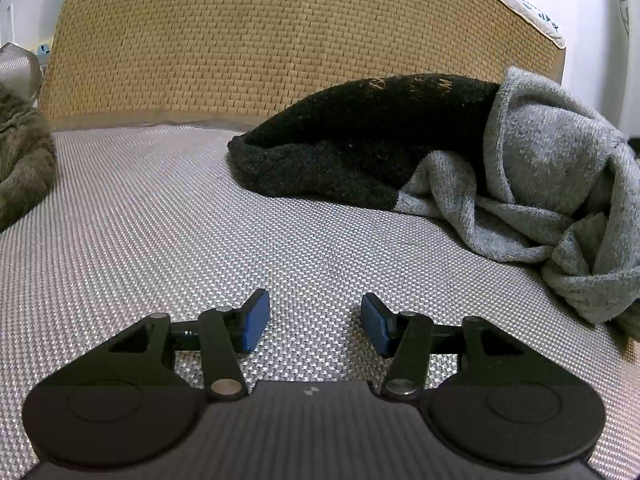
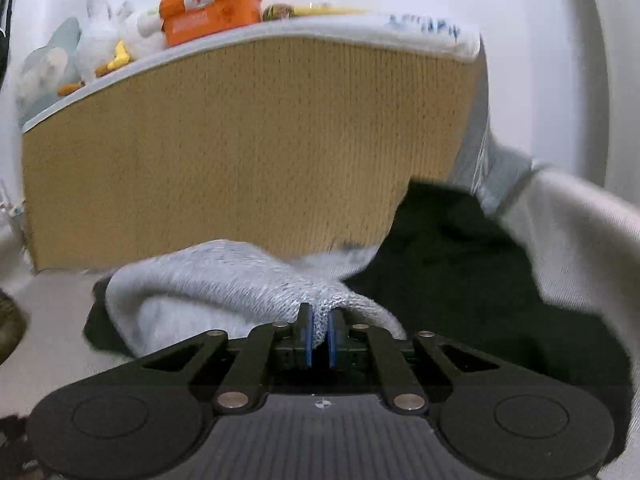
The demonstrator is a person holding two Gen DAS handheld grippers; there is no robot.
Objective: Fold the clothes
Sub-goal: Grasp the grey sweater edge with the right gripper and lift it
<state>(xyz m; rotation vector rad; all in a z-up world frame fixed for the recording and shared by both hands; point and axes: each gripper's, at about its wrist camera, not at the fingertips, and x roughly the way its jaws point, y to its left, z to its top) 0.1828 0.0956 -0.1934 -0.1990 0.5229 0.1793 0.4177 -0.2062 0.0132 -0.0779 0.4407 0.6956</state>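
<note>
With my right gripper (image 2: 319, 334) pinching the grey sweater (image 2: 224, 280) over the mat (image 1: 160, 220), and my left gripper (image 1: 315, 322) half open and empty, I should draw the fold across evenly.

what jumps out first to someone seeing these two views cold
In the right wrist view, the right gripper pinches a fold of grey knit cloth, with a bright orange first-aid case on the ledge behind. In the left wrist view, the open left gripper is empty above the woven mat.
</note>
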